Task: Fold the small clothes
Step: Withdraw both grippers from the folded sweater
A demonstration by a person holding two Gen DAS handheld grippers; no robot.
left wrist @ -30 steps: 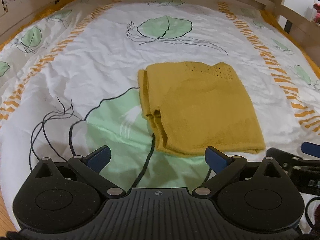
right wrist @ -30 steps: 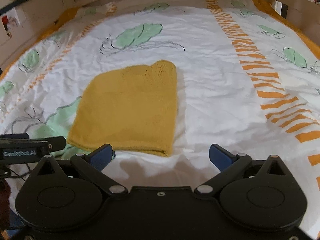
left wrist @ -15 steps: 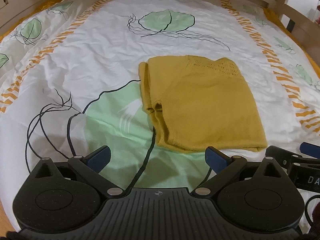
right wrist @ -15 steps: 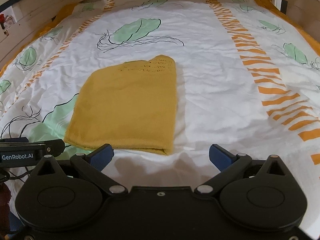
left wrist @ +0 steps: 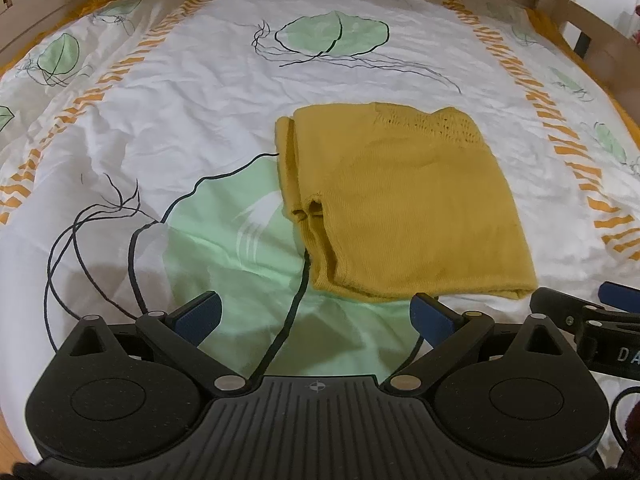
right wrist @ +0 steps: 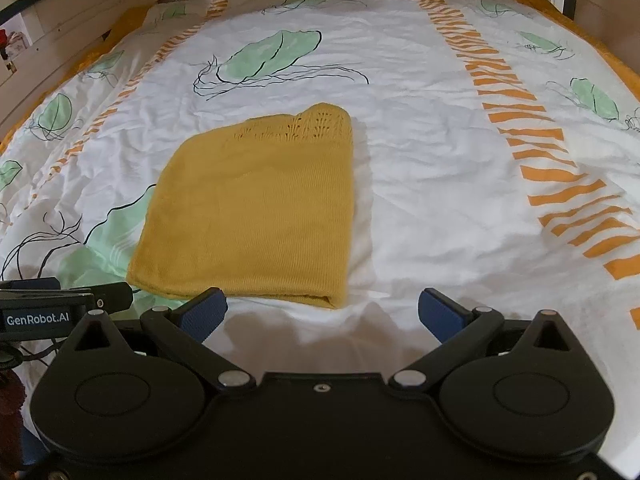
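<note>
While you hold both tongs wide apart and empty at the near edge of the bed (left wrist: pixel 168 92), left tongs (left wrist: pixel 316 312) and right tongs (right wrist: pixel 322 314), the folded yellow knit top (right wrist: pixel 256 208) lies flat mid-bed, just beyond their tips.

The bedspread (left wrist: pixel 168 128) under the folded yellow garment (left wrist: pixel 408 208) is covered, and the garment's inner layers show only as edges along its left side. In the left wrist view the right tool (left wrist: pixel 580 312) is cut off by the picture's right edge, its white lettering broken after "DA"; in the right wrist view the left tool (right wrist: pixel 60 300) runs off the left edge. A pale shape (left wrist: pixel 612 60) beside the bed rail (left wrist: pixel 576 12) is too blurred to identify.
</note>
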